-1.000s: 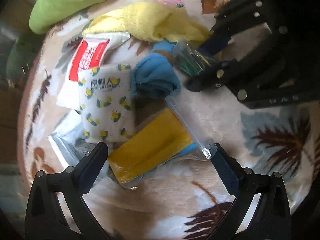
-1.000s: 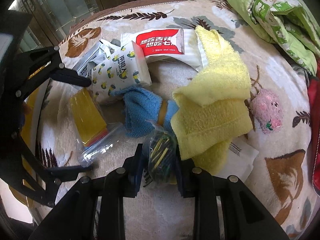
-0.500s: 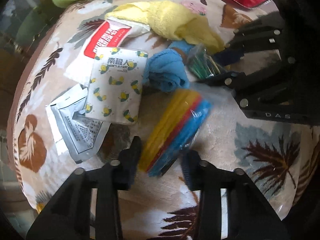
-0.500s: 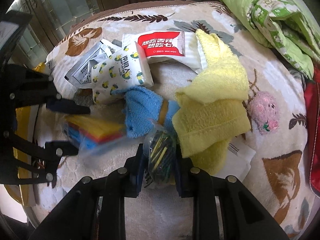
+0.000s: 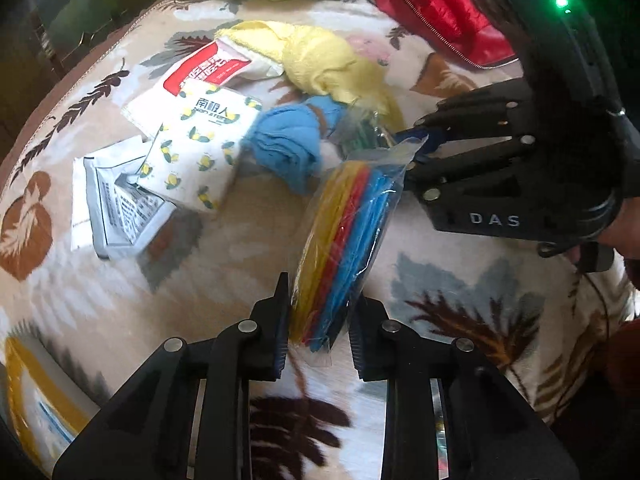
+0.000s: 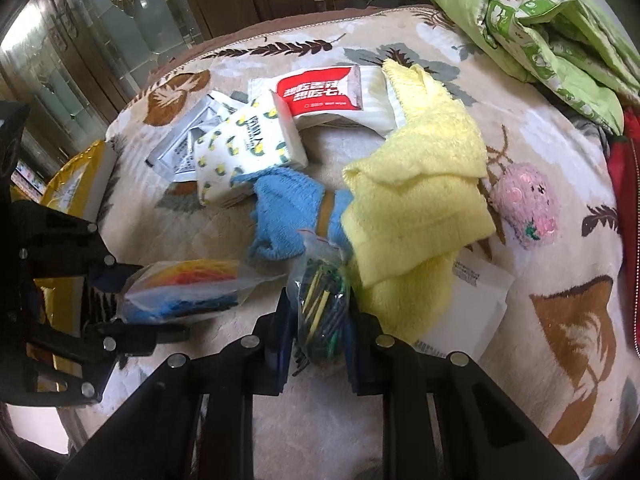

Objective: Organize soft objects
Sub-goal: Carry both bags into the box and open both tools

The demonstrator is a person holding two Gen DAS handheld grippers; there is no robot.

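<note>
Bags of soft goods look light, limp and slippery. Left claw (image 5: 318, 334) pinches the bag of colored sheets (image 5: 344, 240) by its lower end above the bed (image 5: 240, 240); right claw (image 6: 318, 334) pinches the bag of ties (image 6: 322, 300). Grip the contents, not loose film.

Bed w/ plush cream blanket (image 6: 532, 128), brown & grey leaf print, brown edging along far side. Behind it, wood-framed glass doors (image 6: 120, 28) w/ gold scroll pattern, daylight coming thru from upper left. Green quilt (image 6: 552, 28) bunched at head end, red padded fabric (image 5: 436, 4) next to it. Room beyond bed edge dark, can't make out floor.
</note>
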